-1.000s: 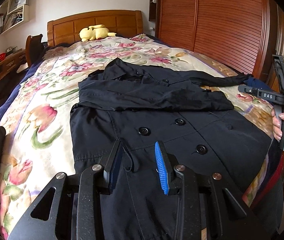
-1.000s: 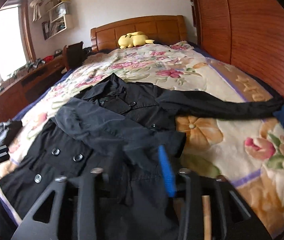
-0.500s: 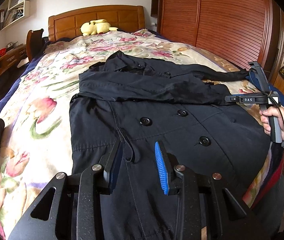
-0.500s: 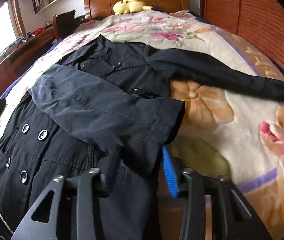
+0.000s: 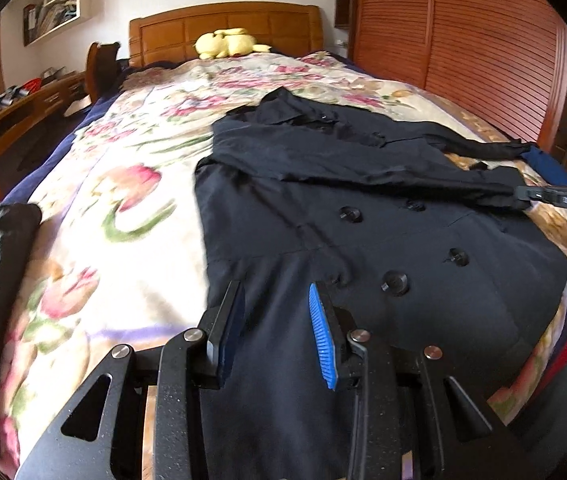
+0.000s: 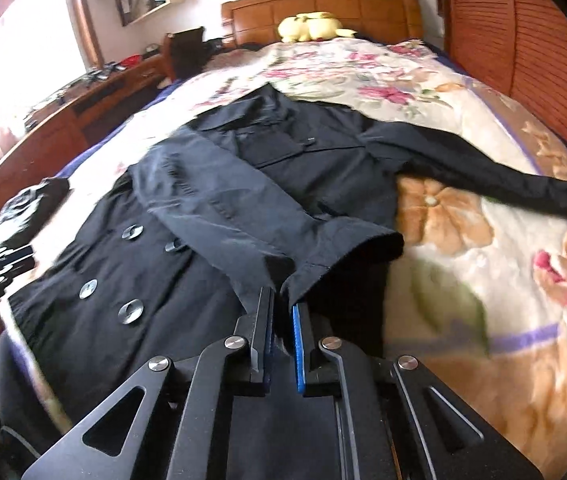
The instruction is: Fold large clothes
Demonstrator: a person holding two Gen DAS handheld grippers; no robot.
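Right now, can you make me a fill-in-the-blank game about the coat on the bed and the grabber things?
1. The right gripper is shut on the cuff of the coat's folded ____.
2. The yellow plush toy lies by the wooden ____ of the bed.
3. The black coat is spread on a bedspread printed with ____.
4. The left gripper hovers over the coat's hem with its jaws ____.

Missing words: sleeve; headboard; flowers; open
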